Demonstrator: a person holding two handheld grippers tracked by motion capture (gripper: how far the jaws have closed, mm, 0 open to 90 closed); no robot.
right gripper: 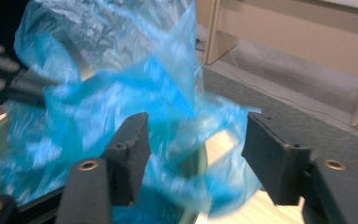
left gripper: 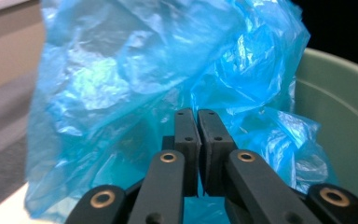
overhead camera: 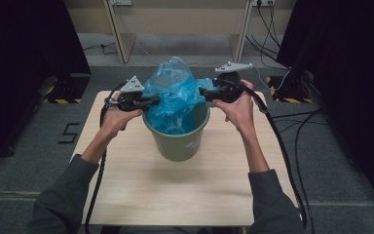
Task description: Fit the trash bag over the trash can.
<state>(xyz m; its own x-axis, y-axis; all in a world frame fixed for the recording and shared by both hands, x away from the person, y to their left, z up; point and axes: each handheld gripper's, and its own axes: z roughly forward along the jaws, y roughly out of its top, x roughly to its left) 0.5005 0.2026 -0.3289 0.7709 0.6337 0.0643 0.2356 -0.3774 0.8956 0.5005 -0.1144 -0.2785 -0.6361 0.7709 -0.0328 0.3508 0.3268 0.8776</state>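
A green bucket (overhead camera: 177, 144) stands in the middle of the wooden table (overhead camera: 175, 195). A crumpled blue plastic bag (overhead camera: 175, 92) sits in it and billows above the rim. My left gripper (overhead camera: 156, 101) comes in from the left at rim height. In the left gripper view its jaws (left gripper: 197, 114) are pressed together against the bag (left gripper: 130, 79), and the film looks pinched at the tips. My right gripper (overhead camera: 202, 91) reaches in from the right. Its jaws (right gripper: 193, 154) stand wide apart with loose, blurred bag film (right gripper: 121, 93) between them, and the pads do not press on it.
The bucket's green wall (left gripper: 340, 107) rises right of the left jaws. A pale wooden desk frame (overhead camera: 175, 24) stands on the floor behind the table. Dark curtains flank both sides, and cables (overhead camera: 292, 161) trail off the table's right edge.
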